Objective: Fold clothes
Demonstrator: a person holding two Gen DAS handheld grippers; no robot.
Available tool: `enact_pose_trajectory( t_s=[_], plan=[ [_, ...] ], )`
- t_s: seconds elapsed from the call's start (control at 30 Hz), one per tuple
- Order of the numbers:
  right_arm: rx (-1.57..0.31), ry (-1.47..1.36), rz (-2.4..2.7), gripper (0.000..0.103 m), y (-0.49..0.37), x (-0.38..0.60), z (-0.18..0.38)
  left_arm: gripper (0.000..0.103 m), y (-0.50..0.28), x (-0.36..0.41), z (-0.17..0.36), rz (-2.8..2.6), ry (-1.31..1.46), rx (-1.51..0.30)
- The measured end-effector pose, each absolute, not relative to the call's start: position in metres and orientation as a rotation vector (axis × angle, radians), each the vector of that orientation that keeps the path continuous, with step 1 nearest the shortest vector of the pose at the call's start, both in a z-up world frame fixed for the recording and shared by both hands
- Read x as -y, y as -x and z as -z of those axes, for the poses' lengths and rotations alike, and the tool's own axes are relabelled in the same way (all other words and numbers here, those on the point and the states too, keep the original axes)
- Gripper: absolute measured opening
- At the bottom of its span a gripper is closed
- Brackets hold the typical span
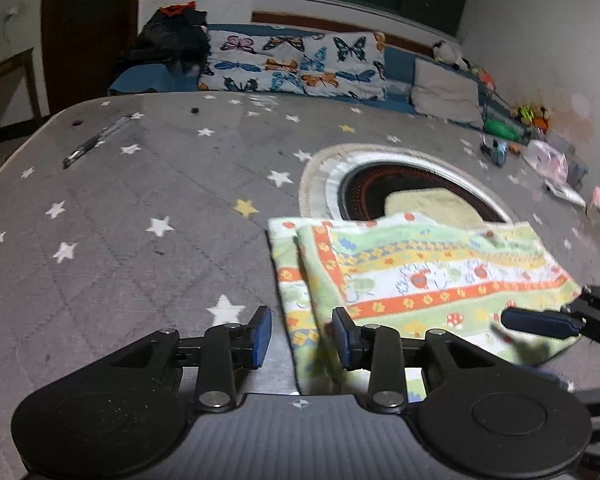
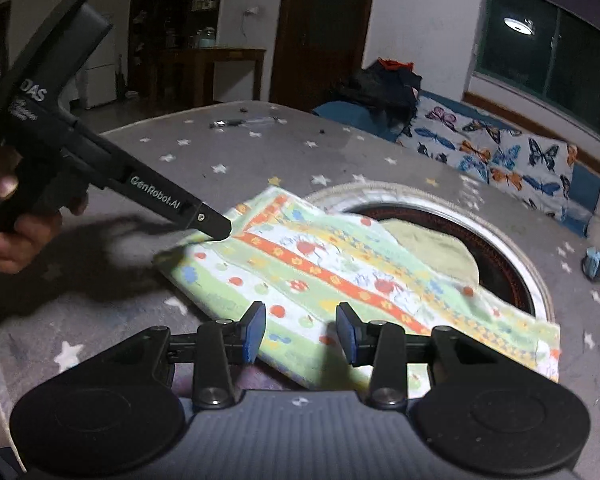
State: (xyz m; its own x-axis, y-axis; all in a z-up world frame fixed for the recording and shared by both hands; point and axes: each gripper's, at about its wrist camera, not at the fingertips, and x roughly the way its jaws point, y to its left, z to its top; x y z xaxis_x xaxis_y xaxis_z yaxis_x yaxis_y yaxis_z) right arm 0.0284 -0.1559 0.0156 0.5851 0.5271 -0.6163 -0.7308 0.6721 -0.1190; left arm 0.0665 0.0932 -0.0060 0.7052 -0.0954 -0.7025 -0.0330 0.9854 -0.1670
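A folded towel (image 1: 420,276) (image 2: 340,276), green with orange flower bands, lies flat on the grey star-print table cover (image 1: 120,220). My left gripper (image 1: 300,336) hovers over the towel's near left edge. Its jaws are opening, and the towel's edge lies beneath the gap with neither pad touching it. My right gripper (image 2: 300,334) is open just above the towel's near edge, pads clear of the fabric. In the right wrist view a hand holds the left gripper, whose fingers (image 2: 214,226) reach the towel's far left corner. A finger (image 1: 540,322) of the right gripper hangs over the towel's right corner.
A round white-rimmed dark recess (image 1: 380,184) (image 2: 500,256) holding a pale cloth lies behind the towel, which partly covers it. A pen (image 1: 96,140) lies far left. Beyond the table are a butterfly pillow (image 1: 296,64), dark clothes (image 1: 172,40) and toys (image 1: 528,116).
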Motion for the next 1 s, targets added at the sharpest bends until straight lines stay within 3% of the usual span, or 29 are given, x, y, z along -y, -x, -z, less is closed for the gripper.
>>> enact_pose_trajectory(
  t_s=[0.1,0.3,0.53,0.77,1.0],
  plan=[
    [-0.549,0.418,-0.804,0.047,-0.020,0.145,-0.023,0.040,-0.066,-0.105,0.001,0.023,0.243,-0.792],
    [-0.509,0.534,-0.928,0.047,-0.005,0.105,-0.022,0.052,-0.066,-0.114,-0.002,-0.008,0.325,-0.803],
    [-0.520,0.643,-0.953,0.045,-0.004,0.074,-0.001,0.059,-0.065,-0.127,0.003,-0.009,0.471,-0.826],
    [-0.580,0.522,-0.928,0.014,-0.021,0.079,-0.006,0.075,-0.067,-0.132,0.005,-0.008,0.600,-0.825],
    [-0.574,0.368,-0.926,0.011,-0.032,0.103,-0.032,0.082,-0.070,-0.131,0.012,-0.003,0.767,-0.834]
  ],
)
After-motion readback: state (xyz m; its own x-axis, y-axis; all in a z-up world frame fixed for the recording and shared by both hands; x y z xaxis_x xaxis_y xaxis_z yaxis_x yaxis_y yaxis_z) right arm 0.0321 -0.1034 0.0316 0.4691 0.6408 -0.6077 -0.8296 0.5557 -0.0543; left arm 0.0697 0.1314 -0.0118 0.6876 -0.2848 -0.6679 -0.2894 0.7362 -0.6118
